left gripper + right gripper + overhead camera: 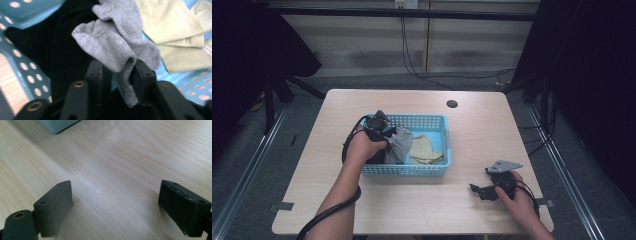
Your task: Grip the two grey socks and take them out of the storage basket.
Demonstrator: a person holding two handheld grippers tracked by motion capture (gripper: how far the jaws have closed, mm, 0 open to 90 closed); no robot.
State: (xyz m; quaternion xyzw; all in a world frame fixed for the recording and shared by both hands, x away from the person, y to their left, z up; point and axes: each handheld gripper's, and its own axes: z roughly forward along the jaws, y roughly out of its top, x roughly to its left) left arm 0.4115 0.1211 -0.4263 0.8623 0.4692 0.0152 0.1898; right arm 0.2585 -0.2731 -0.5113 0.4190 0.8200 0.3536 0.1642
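- Inside the blue basket [432,169], which sits near the middle of the bench [472,210], the left tool [384,137] is down in the basket's left end.
- Its jaws are clenched on a fold of the grey sock [117,47]; the left gripper view shows the cloth pinched between the two black pads, with a loose end hanging below them.
- Bunched up, the grey sock rests partly on a black garment [50,50] that fills the basket's left end.
- Beige cloths [175,32] lie folded in the basket's right half, just beside the grey sock.
- Over by the bench's near right corner, the right tool [482,191] rests low on the wood, held in the person's right hand [517,200].
- Its jaws stand wide apart and released, with bare wood between them; the right gripper view shows a corner of the basket [58,125] farther off.
- Both tools are well apart from each other.
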